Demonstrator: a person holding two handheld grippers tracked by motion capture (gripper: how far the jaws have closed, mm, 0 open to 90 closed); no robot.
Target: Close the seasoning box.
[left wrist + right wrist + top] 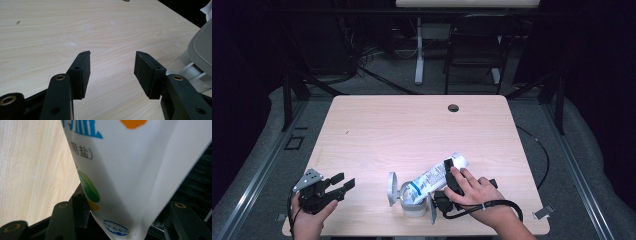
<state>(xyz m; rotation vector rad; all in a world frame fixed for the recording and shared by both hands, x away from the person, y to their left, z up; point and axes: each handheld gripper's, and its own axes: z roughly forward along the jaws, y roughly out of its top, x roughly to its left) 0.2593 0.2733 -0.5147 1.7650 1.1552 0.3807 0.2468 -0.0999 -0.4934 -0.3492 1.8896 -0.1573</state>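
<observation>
Near the surface's (362, 130) front edge, right hand-held gripper (451, 176) grasps a soft, slippery salt pouch (432, 179) mid-body over a jar (413, 202); left hand-held gripper (337, 186) released.

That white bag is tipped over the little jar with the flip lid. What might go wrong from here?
1. The bag lies slanted with its low end at the jar; its contents may miss the mouth and spill on the table.
2. The right gripper holds the bag near its raised end, so the soft bag may sag or slip.
3. The left gripper is open and apart from the jar, so a nudge could tip it.
</observation>
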